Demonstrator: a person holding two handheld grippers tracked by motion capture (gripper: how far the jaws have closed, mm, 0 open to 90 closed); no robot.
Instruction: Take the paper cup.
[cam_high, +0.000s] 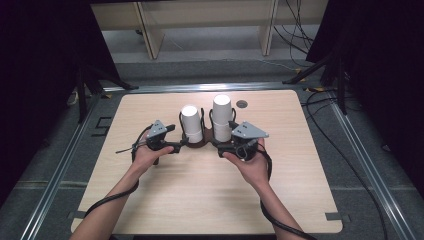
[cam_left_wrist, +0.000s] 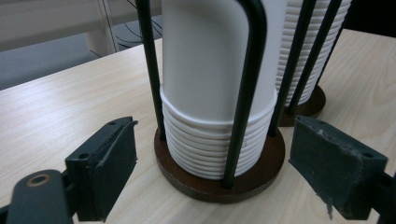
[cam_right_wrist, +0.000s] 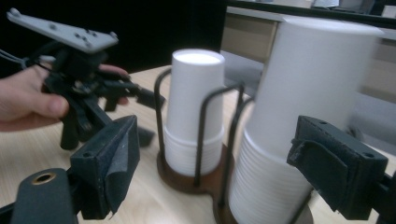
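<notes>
At worktop centre, 2 upright cup stacks share 1 wire holder. Left stack stands at 12 o'clock of the left gripper; right stack faces the right gripper. Both grippers' jaws stand apart, holding nothing.

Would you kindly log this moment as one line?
left gripper: open beside shorter cup stack | right gripper: open at taller cup stack | wire holder: on table

Both forearms reach forward, left gripper and right gripper with fingers spread apart
</notes>
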